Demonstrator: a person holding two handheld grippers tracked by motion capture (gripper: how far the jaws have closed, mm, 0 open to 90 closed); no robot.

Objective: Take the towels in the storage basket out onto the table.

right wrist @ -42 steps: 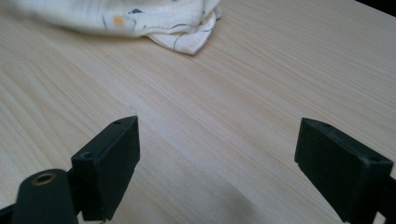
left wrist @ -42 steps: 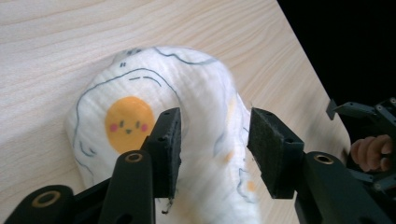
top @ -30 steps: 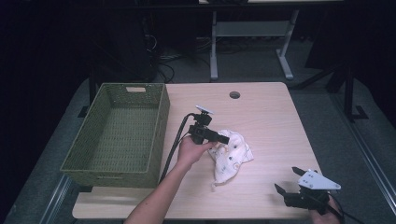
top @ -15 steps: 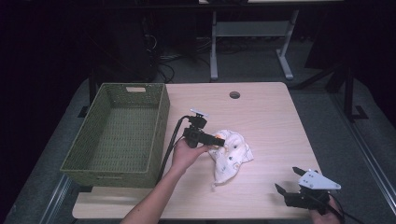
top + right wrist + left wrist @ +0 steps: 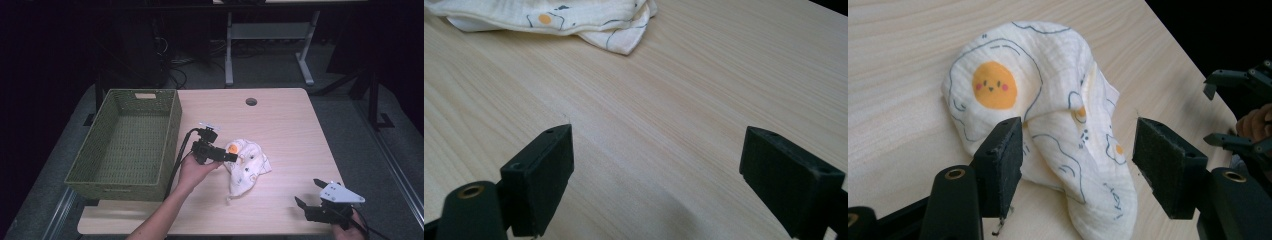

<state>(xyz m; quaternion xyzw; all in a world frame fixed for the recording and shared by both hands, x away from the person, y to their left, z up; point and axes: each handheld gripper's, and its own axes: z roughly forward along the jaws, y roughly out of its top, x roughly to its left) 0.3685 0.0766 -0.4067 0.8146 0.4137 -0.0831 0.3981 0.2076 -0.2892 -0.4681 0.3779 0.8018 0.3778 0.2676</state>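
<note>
Dark surroundings frame a pale wooden table (image 5: 280, 130), and a green woven basket (image 5: 125, 145) is seen just beyond the left gripper (image 5: 1075, 155), on its outer side. Between that gripper's wide-spread jaws a crumpled cloth (image 5: 1048, 110) with fried-egg prints is straddled, one pad touching a fold. Softness and lightness are judged likely; a raised ridge should be pinched, since flat layers may slip. Well apart from the cloth, the right gripper (image 5: 656, 172) is held wide open, nothing between its jaws.
</note>
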